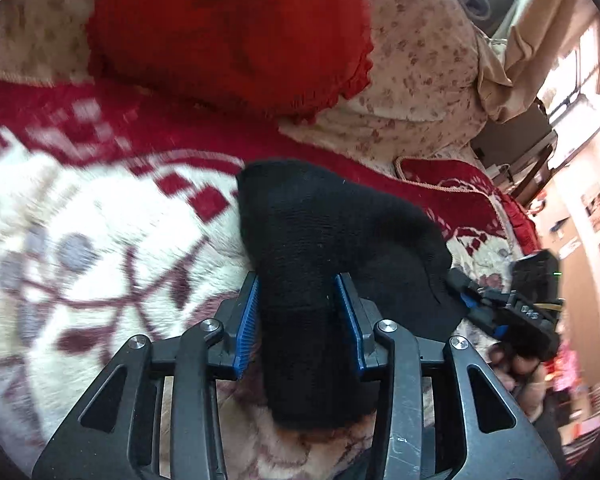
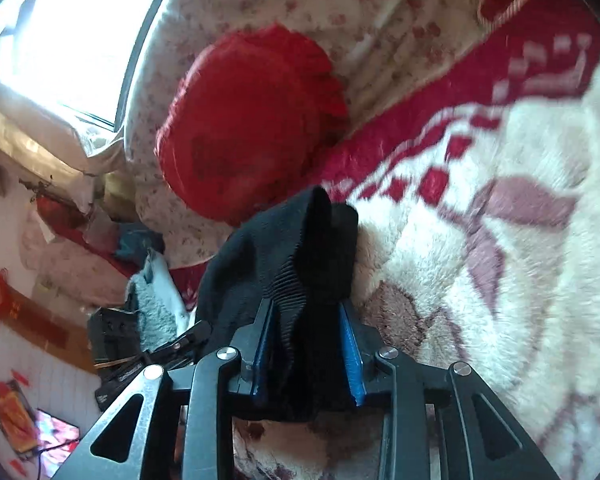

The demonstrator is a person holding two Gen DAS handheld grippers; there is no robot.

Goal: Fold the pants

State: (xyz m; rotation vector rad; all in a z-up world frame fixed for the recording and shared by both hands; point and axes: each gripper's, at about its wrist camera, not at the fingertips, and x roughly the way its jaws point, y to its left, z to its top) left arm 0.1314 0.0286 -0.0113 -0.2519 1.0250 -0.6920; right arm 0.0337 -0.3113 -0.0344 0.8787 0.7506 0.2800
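My left gripper (image 1: pixel 298 300) and right gripper (image 2: pixel 308 332) each clamp bunched black pants (image 1: pixel 320 232), lifted above the patterned blanket (image 1: pixel 80 220) near the red cushion (image 1: pixel 228 32); folding looks barely begun, flattening remains.

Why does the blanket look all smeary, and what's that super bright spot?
Left wrist view: the blanket is smeared by motion blur, while the black pants look sharper. Right wrist view: the window is glared out white, and the blanket is smeary too.
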